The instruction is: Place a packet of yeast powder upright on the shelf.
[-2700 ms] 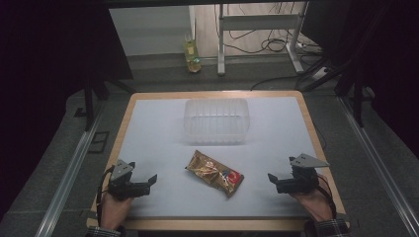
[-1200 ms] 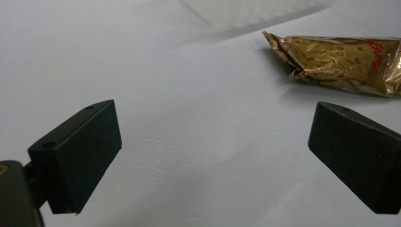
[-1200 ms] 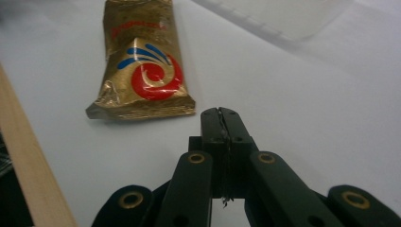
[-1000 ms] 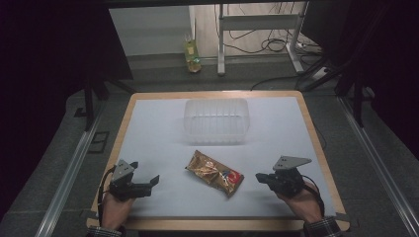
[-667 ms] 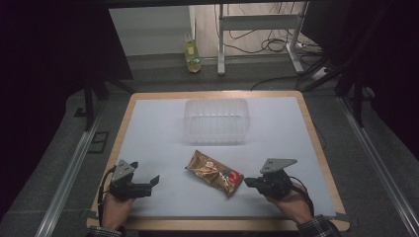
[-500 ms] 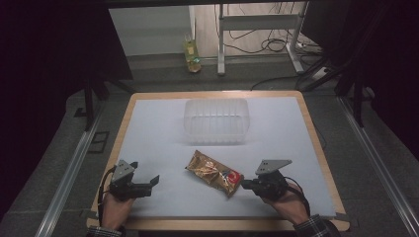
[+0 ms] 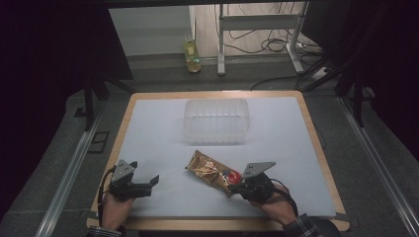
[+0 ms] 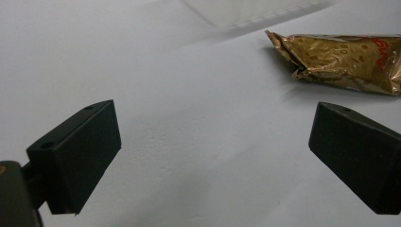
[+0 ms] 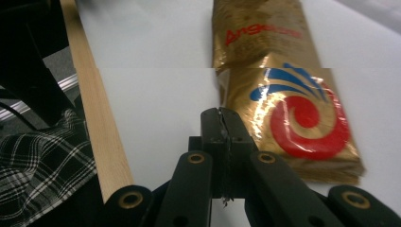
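Note:
A gold snack packet [image 7: 211, 170] with a red swirl lies flat near the middle front of the white table [image 7: 276, 143]. My right gripper [image 7: 235, 188] is at the packet's near right end. In the right gripper view its jaws [image 9: 221, 124] are pressed together with nothing between them, and the packet [image 9: 283, 90] lies just beside them on the table. My left gripper [image 7: 151, 182] rests at the front left, well clear of the packet. Its jaws [image 8: 213, 127] stand wide open over bare table, with the packet [image 8: 345, 61] farther off.
A clear plastic container [image 7: 216, 120] stands at the back middle of the table. The wooden table edge [image 9: 92, 109] runs close beside my right gripper, with a plaid sleeve [image 9: 42, 161] beyond it. A yellow bottle [image 7: 192, 53] stands on the floor behind the table.
My right gripper has slid left along the front of the table, from the right edge up to the packet's end. The left gripper and the packet have stayed put.

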`<state>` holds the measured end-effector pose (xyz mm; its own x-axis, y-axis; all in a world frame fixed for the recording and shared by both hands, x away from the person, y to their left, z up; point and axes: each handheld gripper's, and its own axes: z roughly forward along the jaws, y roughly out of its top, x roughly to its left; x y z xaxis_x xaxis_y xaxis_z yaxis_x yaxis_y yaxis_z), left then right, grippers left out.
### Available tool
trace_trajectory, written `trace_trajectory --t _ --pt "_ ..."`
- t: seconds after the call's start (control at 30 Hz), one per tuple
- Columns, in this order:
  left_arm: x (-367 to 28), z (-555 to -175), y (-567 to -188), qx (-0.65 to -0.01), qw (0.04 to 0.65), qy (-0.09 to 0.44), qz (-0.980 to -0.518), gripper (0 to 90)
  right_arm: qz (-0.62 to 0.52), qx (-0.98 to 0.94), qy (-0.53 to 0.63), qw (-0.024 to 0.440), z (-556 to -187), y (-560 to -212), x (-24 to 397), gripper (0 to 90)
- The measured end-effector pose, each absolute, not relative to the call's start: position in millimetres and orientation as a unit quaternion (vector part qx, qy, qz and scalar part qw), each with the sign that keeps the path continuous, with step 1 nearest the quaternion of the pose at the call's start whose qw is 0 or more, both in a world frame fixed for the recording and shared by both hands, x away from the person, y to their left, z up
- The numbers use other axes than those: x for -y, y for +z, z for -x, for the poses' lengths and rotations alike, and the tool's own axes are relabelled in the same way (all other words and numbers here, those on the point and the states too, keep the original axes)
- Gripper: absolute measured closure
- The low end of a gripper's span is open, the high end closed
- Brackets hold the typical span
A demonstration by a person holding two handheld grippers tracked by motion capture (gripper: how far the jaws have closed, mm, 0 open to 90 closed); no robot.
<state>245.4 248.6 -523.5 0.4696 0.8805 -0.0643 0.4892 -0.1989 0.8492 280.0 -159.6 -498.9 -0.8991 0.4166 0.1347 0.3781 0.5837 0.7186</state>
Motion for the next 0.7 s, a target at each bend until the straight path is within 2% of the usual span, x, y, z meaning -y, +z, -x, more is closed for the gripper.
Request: trace_trajectory --t 0.57,0.7 --pt "-248.5 -245.5 -523.4 -0.462 0.431 0.227 -0.742 2.8 -0.208 -0.899 0.385 0.011 -279.4 -515.0 141.2 88.5" --pt "-248.4 -245.5 -523.4 -0.462 0.431 0.227 -0.742 2.8 -0.209 -0.902 0.376 0.022 -281.5 -516.4 143.0 88.5"
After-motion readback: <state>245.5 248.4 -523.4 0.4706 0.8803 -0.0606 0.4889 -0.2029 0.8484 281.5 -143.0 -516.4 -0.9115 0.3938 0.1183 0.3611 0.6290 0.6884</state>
